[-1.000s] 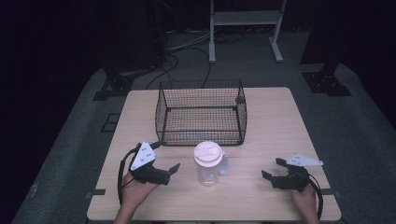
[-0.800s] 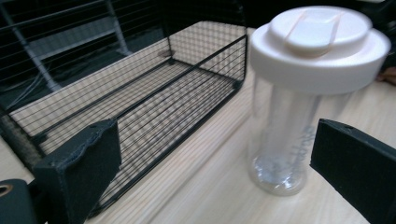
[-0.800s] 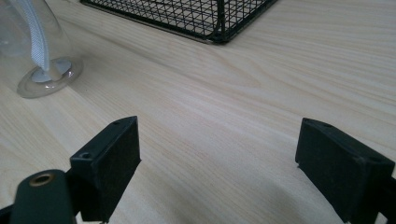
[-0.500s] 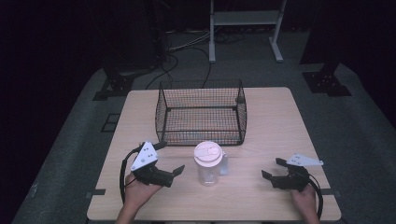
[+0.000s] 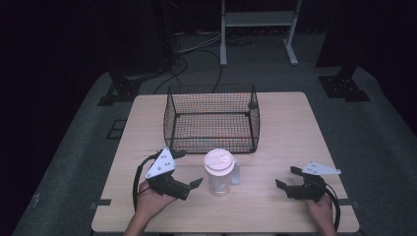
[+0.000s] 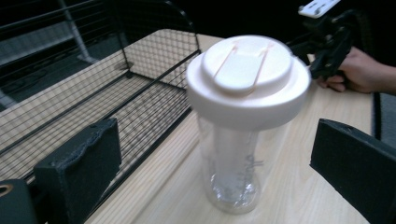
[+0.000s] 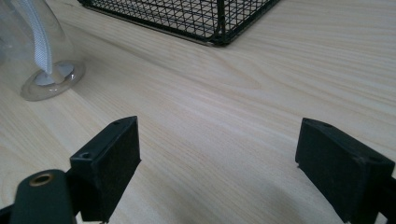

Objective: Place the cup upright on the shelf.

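A clear shaker bottle (image 5: 219, 173) with a pale pink lid stands upright on the wooden table (image 5: 295, 128), just in front of a black wire basket (image 5: 211, 118). My left gripper (image 5: 189, 168) is open immediately left of the bottle, its jaws pointing at it without touching. In the left gripper view the bottle (image 6: 243, 135) stands just ahead of the wide-apart jaws of my left gripper (image 6: 217, 144). My right gripper (image 5: 287, 177) rests open to the bottle's right, well apart from it. Between the jaws of my right gripper (image 7: 219, 149) there is bare wood, with the bottle's base (image 7: 46, 74) at far left.
The basket (image 7: 196, 14) is empty, and its near wall stands close behind the bottle. The basket's mesh (image 6: 93, 98) runs along the left of the left gripper view. A white metal stand (image 5: 258, 19) and cables lie on the dark floor beyond the table.
My left gripper has edged a little to the right, closer to the bottle. The right gripper and the bottle have stayed where they were.
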